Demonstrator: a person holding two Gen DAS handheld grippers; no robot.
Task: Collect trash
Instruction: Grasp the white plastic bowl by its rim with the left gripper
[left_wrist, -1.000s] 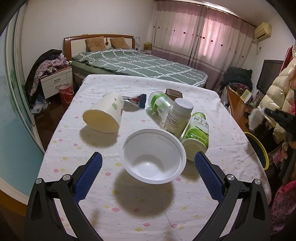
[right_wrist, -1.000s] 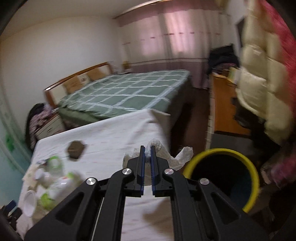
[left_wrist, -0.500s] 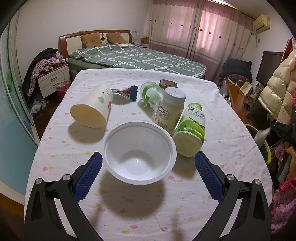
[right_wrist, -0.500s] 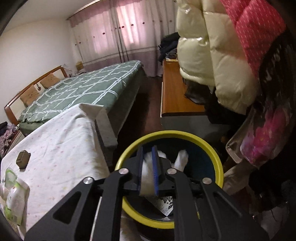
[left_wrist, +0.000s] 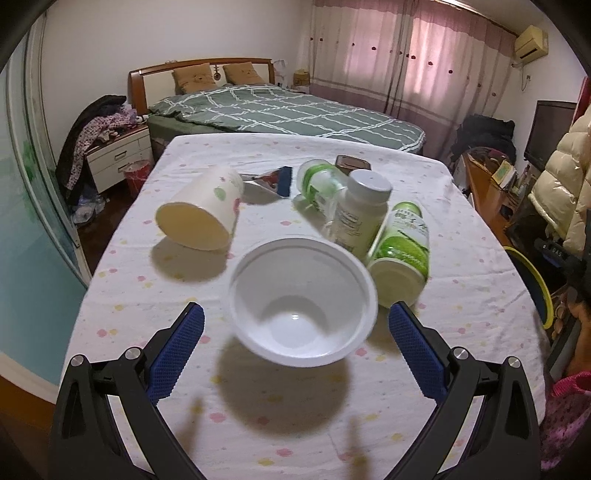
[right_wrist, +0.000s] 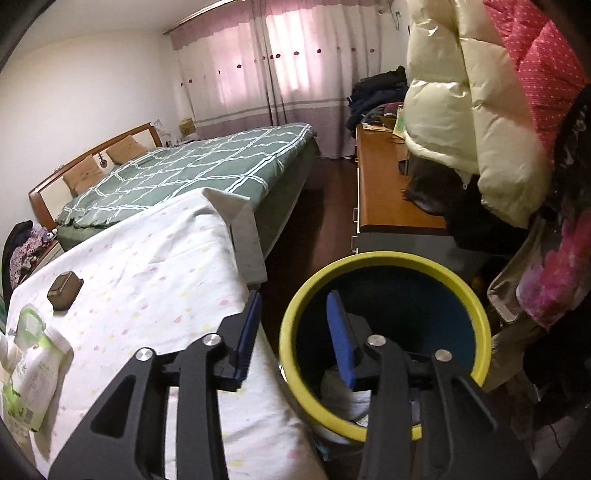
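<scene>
My left gripper (left_wrist: 295, 307) hangs open over the table, its blue pads wide on either side of a white plastic bowl (left_wrist: 301, 295) without touching it. Behind the bowl lie a tipped paper cup (left_wrist: 201, 212), a white pill bottle (left_wrist: 360, 212), two green-labelled bottles (left_wrist: 400, 251) and a snack wrapper (left_wrist: 273, 181). My right gripper (right_wrist: 293, 295) is over the yellow-rimmed bin (right_wrist: 369, 258) beside the table, jaws opening with nothing between them. A crumpled white tissue (right_wrist: 336, 391) lies inside the bin.
A small brown box (right_wrist: 64, 290) sits on the dotted tablecloth (right_wrist: 147, 277). The bin stands close against the table's edge, with hanging padded coats (right_wrist: 461, 110) and a wooden desk (right_wrist: 384, 192) behind it. A bed (left_wrist: 288, 110) lies beyond the table.
The right gripper carried the white tissue from the table's edge to above the bin, came lower and opened; the tissue now lies in the bin. The left gripper has barely moved.
</scene>
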